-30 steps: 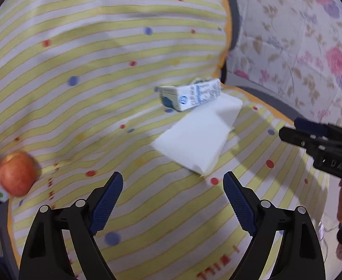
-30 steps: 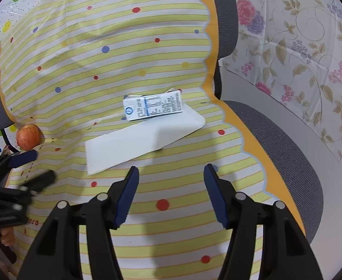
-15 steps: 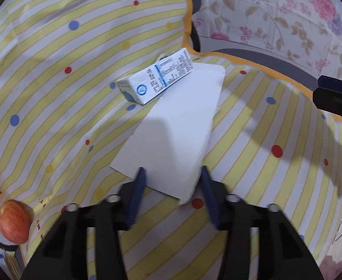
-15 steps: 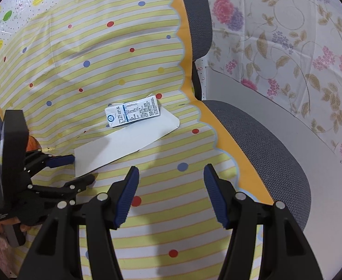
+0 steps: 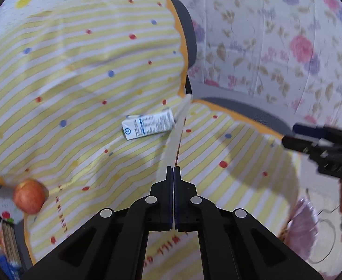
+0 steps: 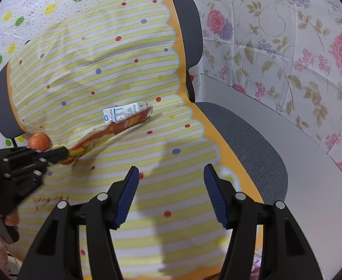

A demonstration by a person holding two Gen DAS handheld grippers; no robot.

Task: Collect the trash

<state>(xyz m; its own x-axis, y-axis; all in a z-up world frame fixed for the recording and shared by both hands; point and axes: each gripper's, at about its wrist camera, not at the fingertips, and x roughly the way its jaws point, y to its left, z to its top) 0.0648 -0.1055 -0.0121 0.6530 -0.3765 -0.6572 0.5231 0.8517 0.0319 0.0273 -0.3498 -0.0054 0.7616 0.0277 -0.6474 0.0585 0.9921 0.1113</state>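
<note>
Left tool [image 5: 173, 168] is clamped shut on the near end of a flat wrapper [image 5: 175, 135], which runs edge-on ahead of it to the milk carton [image 5: 148, 126] lying on the striped chair cover [image 5: 77, 74]. Only the right view shows the wrapper's red-orange printed face [image 6: 110, 131]. Right tool [image 6: 171, 194] hangs open above the cover, the carton well ahead of it.

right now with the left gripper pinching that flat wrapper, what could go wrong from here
1. The left gripper holds the flat wrapper only at one end; the long free length could slip out or tear.
2. The wrapper's far end lies against the small carton, so lifting may drag or flip the carton across the striped cover.
3. The apple sits at the seat's edge, right by the left gripper; a careless swing could knock it off.
</note>
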